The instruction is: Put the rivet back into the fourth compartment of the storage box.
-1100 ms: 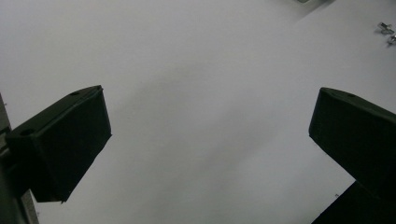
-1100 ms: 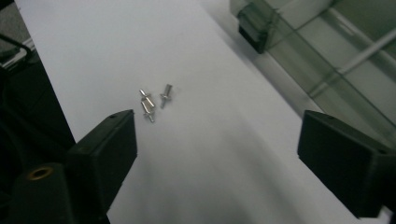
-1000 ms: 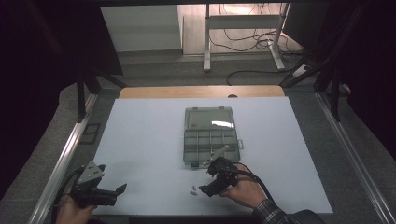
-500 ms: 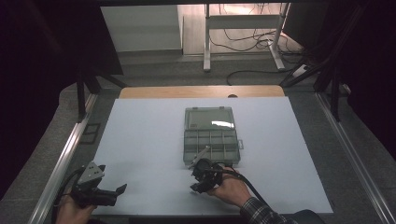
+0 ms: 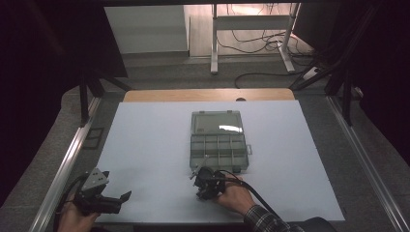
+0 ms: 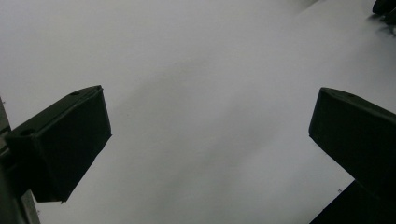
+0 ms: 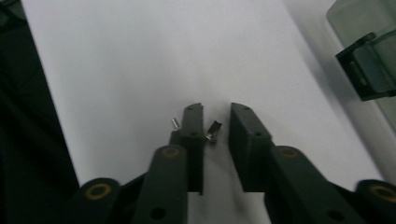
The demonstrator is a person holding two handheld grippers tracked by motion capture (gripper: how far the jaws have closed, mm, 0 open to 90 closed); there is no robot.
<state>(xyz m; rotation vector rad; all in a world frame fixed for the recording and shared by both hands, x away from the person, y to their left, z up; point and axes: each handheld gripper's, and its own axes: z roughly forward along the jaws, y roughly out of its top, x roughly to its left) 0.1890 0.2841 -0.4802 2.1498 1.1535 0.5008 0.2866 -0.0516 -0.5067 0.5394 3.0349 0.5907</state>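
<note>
High view: unlabelled organizer box [image 5: 218,140]

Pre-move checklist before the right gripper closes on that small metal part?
1. Part between the jaws: ok. One small metal piece lies in the gap of the right gripper.
2. Jaws open enough: ok, narrow gap, not yet shut on the piece.
3. Stray part clear: not ok. A second metal piece lies right beside the outer face of one jaw and could get nudged.
4. Organizer box ready: ok, lid open, compartments exposed, near the gripper.
5. Which compartment is free: cannot tell, contents too small to see.
6. Left gripper out of the way: ok, open, over bare table at the near left.
</note>
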